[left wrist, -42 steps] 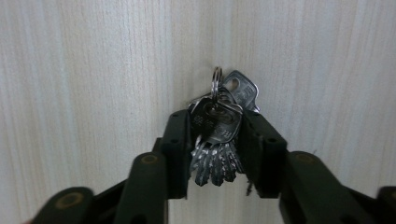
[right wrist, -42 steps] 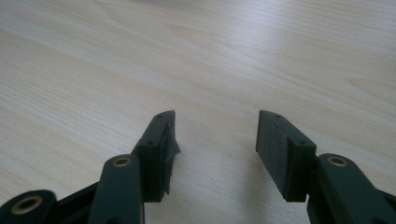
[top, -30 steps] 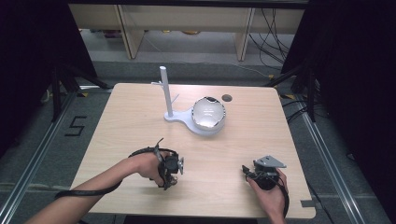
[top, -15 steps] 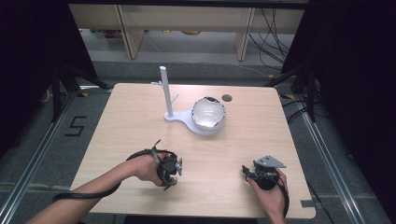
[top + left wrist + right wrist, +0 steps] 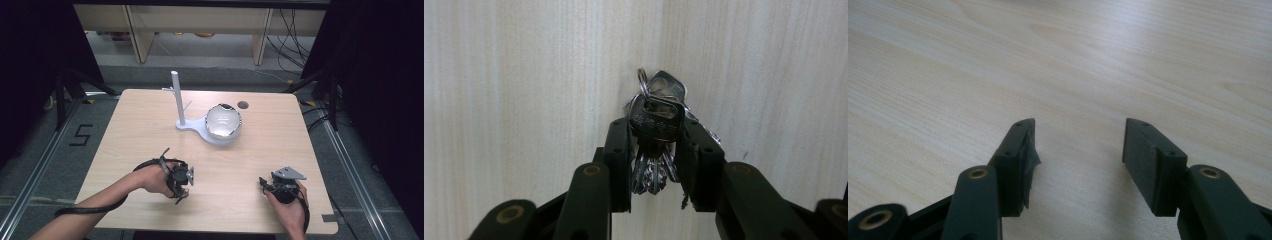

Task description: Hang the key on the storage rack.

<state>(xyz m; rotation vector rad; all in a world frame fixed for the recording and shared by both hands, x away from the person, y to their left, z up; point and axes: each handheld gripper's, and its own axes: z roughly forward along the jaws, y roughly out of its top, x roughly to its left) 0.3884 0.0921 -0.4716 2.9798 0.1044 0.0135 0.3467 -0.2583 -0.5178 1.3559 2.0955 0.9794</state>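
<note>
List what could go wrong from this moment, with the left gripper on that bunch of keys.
1. The left gripper clamps the bunch of keys by only some of its keys; the loose ones on the ring could swing or slip when lifted.
2. The white stand looks thin and tall; a careless approach might tip it.

Even overhead light brightens the table, while the frame edges fall black. Glare glints off the keys; the nearest black jaws blur softly.

I'm looking down from above the near edge; both gripper cameras are hugging the same wooden table, close up.
</note>
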